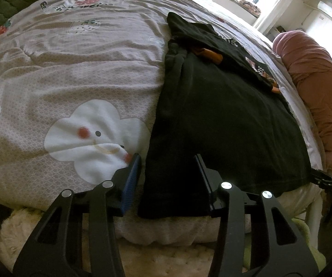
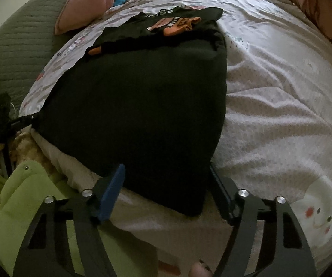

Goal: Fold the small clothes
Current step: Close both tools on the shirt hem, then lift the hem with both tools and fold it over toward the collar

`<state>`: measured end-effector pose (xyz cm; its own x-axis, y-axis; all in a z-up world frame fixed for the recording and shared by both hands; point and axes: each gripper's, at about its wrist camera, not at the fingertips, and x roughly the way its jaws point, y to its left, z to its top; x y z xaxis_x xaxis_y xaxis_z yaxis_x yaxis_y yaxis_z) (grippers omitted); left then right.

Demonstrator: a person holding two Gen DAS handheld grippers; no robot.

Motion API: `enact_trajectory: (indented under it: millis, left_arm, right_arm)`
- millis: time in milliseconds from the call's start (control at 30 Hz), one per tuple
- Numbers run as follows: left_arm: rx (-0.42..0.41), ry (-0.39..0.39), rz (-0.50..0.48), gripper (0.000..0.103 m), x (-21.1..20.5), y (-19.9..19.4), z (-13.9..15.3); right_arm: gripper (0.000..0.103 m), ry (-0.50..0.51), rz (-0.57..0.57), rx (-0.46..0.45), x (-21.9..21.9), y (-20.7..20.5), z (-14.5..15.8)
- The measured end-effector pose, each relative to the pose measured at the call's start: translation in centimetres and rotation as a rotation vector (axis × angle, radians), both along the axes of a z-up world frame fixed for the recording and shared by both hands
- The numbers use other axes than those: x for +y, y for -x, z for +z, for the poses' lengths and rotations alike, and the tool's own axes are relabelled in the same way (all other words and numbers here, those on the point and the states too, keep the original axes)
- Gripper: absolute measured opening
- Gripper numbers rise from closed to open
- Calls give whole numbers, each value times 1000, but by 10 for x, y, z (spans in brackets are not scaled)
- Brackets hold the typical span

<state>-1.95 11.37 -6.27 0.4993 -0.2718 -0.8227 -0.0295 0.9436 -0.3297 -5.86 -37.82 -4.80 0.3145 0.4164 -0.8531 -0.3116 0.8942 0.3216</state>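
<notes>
Right now your black T-shirt [image 1: 223, 115] lies spread on the bed's pale cloud-print quilt [image 1: 73, 80], its hem at the near edge and its orange-printed top folded over at the far end. Your left hand-held gripper [image 1: 168, 180] straddles one hem corner, jaws apart; your right hand-held gripper [image 2: 166, 189] straddles the other, jaws also apart.

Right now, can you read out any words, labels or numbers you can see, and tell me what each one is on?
"ISS": white letters on the folded-over top of the black shirt, a partial word; the rest is hidden in the fold.
Orange and white print on the black shirt, just below those letters: too blurred to read.
Dark lettering beside the strawberry print on the pink quilt, at the far end: too blurred to read.
Nothing else is readable.
</notes>
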Motion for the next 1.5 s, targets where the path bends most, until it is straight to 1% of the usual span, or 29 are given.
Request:
enact_trajectory:
  millis: [33,100,133,167,200,267,433,500,533,600,667,800,900,1067,1200,1300,1500]
  left_arm:
    - [-1,0,0,39,0,0,0]
    - [0,7,1,39,1,0,-1]
    - [1,16,3,39,3,0,-1]
    - [2,21,5,39,4,0,-1]
    - [3,21,6,38,4,0,-1]
    - [4,17,9,36,5,-1,-1]
    - [9,0,31,20,6,-2,-2]
    - [5,3,31,7,5,-1,-1]
    - [1,7,30,5,4,-1,1]
    - [-16,-4,29,4,2,0,6]
    - [-45,10,33,4,2,0,16]
    - [-107,48,47,4,7,-2,40]
    - [-154,52,53,4,9,-7,58]
    - [-206,47,70,4,7,-21,82]
    - [-232,45,80,4,7,-30,95]
    - [-252,28,84,4,4,-39,104]
    - [-273,19,91,4,3,-53,113]
  right_arm:
    - [62,-7,-4,1,-1,0,-2]
    - [43,-8,-18,-8,-6,1,-4]
    - [37,-13,-24,-9,-7,1,-3]
    - [22,-27,-37,-10,-11,1,-3]
    - [11,-36,-44,-13,-13,0,-2]
    - [9,-85,-55,-24,-18,-1,4]
    - [8,-181,-29,-108,-14,-3,27]
    - [8,-212,-25,-152,-12,-6,40]
    - [8,-223,-25,-167,-12,-8,44]
    - [7,-241,-27,-207,-14,-12,55]
    - [7,-257,-42,-245,-18,-15,65]
    - [7,-275,-75,-288,-28,-19,74]
    - [7,-282,-97,-323,-36,-21,81]
    - [7,-299,-136,-384,-46,-26,94]
    - [7,-278,-155,-429,-49,-32,104]
    - [7,-278,-166,-452,-50,-39,109]
    - [7,-259,-189,-481,-48,-53,116]
